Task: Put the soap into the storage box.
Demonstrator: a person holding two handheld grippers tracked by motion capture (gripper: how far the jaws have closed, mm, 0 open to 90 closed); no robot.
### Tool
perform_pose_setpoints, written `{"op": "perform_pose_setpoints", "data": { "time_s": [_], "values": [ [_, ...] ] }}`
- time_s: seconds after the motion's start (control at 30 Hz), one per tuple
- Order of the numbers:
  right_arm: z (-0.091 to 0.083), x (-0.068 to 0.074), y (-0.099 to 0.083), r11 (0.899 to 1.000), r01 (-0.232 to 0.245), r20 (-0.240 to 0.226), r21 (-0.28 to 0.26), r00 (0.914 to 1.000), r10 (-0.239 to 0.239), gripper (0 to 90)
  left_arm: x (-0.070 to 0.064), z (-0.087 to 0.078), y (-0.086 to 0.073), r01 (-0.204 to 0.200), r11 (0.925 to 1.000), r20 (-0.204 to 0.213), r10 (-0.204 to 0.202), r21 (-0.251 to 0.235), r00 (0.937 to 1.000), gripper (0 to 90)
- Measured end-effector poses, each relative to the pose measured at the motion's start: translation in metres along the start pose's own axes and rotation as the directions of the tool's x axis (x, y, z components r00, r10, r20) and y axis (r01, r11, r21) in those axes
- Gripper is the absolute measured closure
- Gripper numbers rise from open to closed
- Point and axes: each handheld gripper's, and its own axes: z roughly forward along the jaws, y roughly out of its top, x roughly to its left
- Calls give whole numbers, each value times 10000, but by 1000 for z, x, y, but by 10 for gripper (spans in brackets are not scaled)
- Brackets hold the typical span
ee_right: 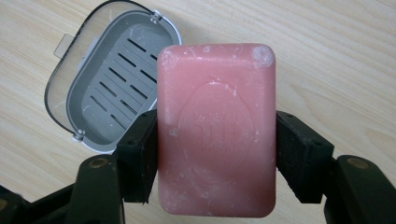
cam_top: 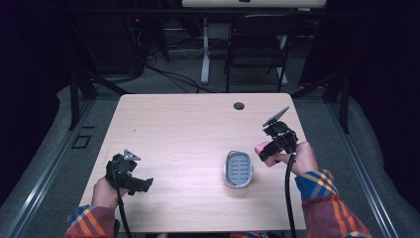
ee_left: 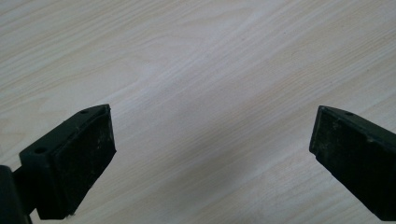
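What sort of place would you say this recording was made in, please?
Probably a lab or recording workspace, not a home: a bare wooden table ringed by dark curtains, cables trailing across the floor, and a folding chair behind. The right gripper holds pink soap.

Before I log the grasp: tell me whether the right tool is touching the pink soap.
Touching. In the right gripper view, the right tool presses both jaws against the sides of the pink soap.

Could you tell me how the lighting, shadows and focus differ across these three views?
High view: table lit, room around it dark, and things look small and soft. Left gripper view: wood grain sharp, a faint diagonal shadow between the open jaws. Right gripper view: pink soap evenly lit, its embossing soft; soap dish crisp.
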Motion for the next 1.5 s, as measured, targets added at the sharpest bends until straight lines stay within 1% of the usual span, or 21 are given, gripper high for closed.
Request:
{"op": "perform_pose_setpoints", "data": {
  "time_s": [0.23,0.33,0.37,0.47,0.5,0.53,0.57,0.6,0.63,0.67,0.7,0.73,0.8,0.87,0.93,0.97,1.13,1.17,1.2,1.23,1.5],
  "values": [
    [0,7,6,9999,96,-23,-93,10000,-96,368,0,0,0,9,10000,45,-9,14,10000,2],
    [0,9,8,9996,262,-18,52,9997,-262,369,0,0,0,4,10000,46,-4,19,10000,2],
    [0,11,9,9998,203,-43,-29,9998,-203,369,0,0,0,1,10000,12,-1,13,10000,2],
    [1,14,11,9995,313,-90,20,9995,-313,369,0,0,0,-10,10000,13,10,14,10000,2],
    [3,16,11,9995,311,-94,-78,9995,-311,369,0,0,0,-6,10000,47,6,26,10000,2],
    [3,17,12,9992,389,-81,-20,9992,-389,369,1,0,0,-8,10000,50,8,30,10000,2],
    [4,18,13,9995,329,-66,10,9994,-329,369,1,0,0,-9,10000,51,9,30,10000,2],
    [4,19,14,9988,483,-86,102,9988,-482,370,1,0,0,-11,10000,50,11,32,10000,2],
    [5,20,15,9986,483,-142,197,9987,-480,369,1,0,0,-17,10000,47,17,28,10000,2],
    [6,21,16,9985,528,-98,116,9986,-527,369,1,0,0,-17,10000,56,17,32,10000,2],
    [7,22,16,9988,467,-97,172,9989,-465,370,1,0,0,-13,10000,54,13,28,10000,2],
    [8,23,17,9981,568,-145,226,9983,-565,370,1,0,0,-16,10000,59,16,31,10000,2],
    [11,26,18,9988,472,-179,145,9987,-469,370,1,0,0,-20,10000,60,20,28,10000,2],
    [13,28,20,9980,569,-150,276,9983,-565,370,1,0,0,-26,10000,76,26,49,10000,2],
    [15,30,20,9983,524,-224,254,9984,-518,370,1,0,0,-44,10000,56,44,39,10000,2],
    [15,30,22,9963,705,-214,494,9974,-695,370,1,0,0,-32,10000,72,32,43,10000,2],
    [21,34,24,9972,619,-172,426,9980,-612,370,1,0,0,-26,10000,20,26,31,10000,2],
    [22,33,24,9960,746,-223,497,9970,-736,370,0,0,0,-42,10000,22,42,42,10000,2],
    [24,34,24,9971,612,-224,460,9979,-602,371,0,0,0,-43,10000,27,43,45,10000,2],
    [24,34,25,9948,782,-225,654,9968,-769,371,0,0,0,-38,10000,24,38,46,10000,2],
    [35,39,27,9927,875,-240,828,9960,-858,371,1,0,0,-49,10000,81,48,63,10000,2]
  ]
}}
